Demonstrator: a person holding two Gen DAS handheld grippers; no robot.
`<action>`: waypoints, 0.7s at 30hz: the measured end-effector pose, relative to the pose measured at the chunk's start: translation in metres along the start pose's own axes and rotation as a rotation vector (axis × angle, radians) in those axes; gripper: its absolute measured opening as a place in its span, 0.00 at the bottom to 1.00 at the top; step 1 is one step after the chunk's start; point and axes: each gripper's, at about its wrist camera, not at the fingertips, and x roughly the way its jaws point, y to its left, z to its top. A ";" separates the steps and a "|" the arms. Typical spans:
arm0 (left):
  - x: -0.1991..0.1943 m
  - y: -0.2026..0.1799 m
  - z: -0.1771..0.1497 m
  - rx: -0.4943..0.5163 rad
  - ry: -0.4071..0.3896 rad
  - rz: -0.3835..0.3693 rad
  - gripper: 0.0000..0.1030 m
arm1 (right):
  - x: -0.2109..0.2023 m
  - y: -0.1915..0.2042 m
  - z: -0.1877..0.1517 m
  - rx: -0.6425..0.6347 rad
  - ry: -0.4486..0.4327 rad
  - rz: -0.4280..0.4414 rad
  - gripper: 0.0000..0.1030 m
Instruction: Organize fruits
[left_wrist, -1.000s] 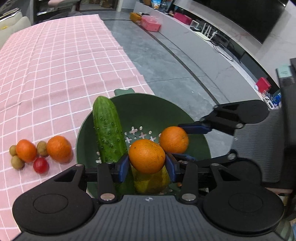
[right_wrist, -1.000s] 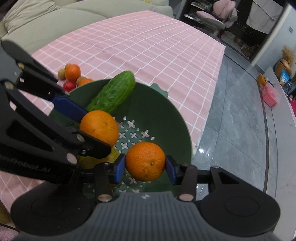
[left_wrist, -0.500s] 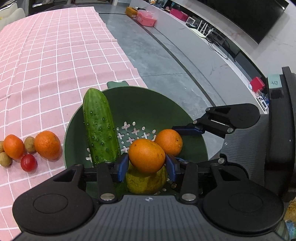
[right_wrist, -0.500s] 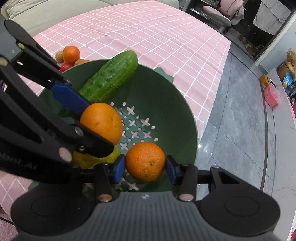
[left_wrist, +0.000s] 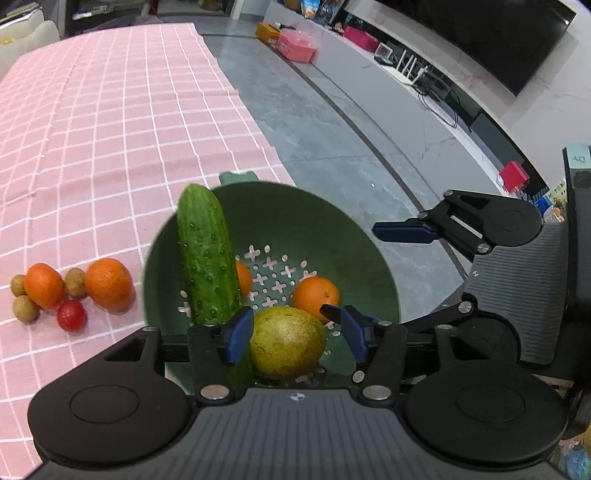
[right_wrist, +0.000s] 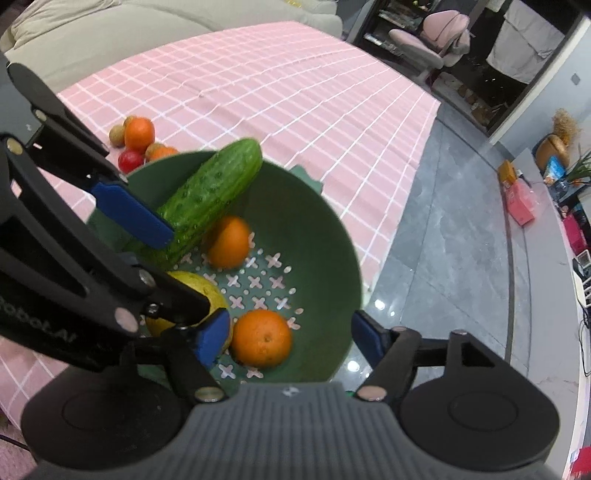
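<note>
A green colander (left_wrist: 343, 236) (right_wrist: 325, 236) sits at the edge of the pink checked table. In it lie a cucumber (left_wrist: 205, 254) (right_wrist: 207, 199), a yellow-green pear (left_wrist: 288, 341) (right_wrist: 192, 291) and two oranges (left_wrist: 316, 293) (right_wrist: 262, 343), one partly behind the cucumber (left_wrist: 243, 277) (right_wrist: 227, 242). My left gripper (left_wrist: 295, 332) is open and empty above the pear. My right gripper (right_wrist: 291, 341) is open and empty above the near orange; it also shows in the left wrist view (left_wrist: 402, 234).
On the cloth left of the colander lie two more oranges (left_wrist: 109, 282) (left_wrist: 43, 285), a red tomato (left_wrist: 71, 315) and small brown fruits (left_wrist: 25, 308). The table edge (left_wrist: 258, 129) drops to a grey floor on the right.
Both grippers have opened and let go of their oranges, which now lie in the colander. Both grippers have drawn back a little.
</note>
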 end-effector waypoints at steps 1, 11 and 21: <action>-0.004 0.000 -0.001 0.001 -0.010 0.007 0.64 | -0.004 0.001 0.000 0.005 -0.009 -0.010 0.70; -0.053 0.006 -0.011 -0.032 -0.127 0.129 0.66 | -0.041 0.018 0.007 0.169 -0.118 -0.018 0.82; -0.089 0.035 -0.031 -0.074 -0.203 0.262 0.66 | -0.050 0.050 0.022 0.302 -0.175 0.046 0.82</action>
